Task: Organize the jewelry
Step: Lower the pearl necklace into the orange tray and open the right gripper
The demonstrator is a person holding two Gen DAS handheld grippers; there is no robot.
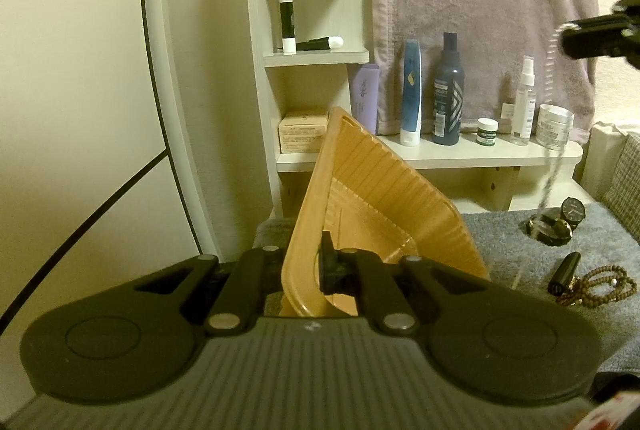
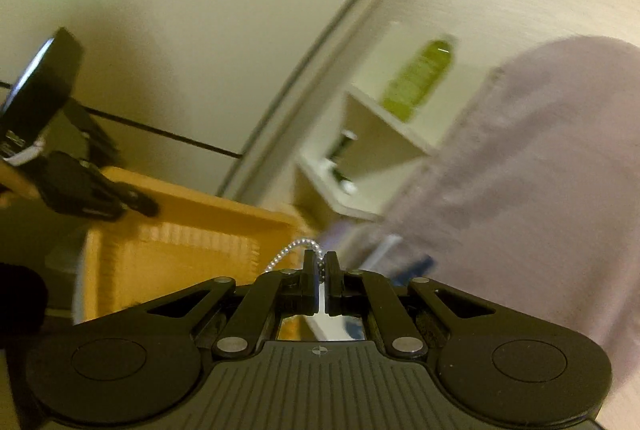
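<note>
The left gripper (image 1: 316, 262) pinches the near rim of the tan tray (image 1: 360, 198), tipping it up off the grey mat (image 1: 520, 250); right of the tray on that mat lie a beaded necklace (image 1: 600, 288), a black tube (image 1: 564, 272) and watches (image 1: 560, 222) (bunched together); above them the right gripper (image 2: 319, 264) is clamped on a silver chain (image 1: 554, 158), dangling; behind the tray, bottles line a white shelf (image 1: 480, 152).
</note>
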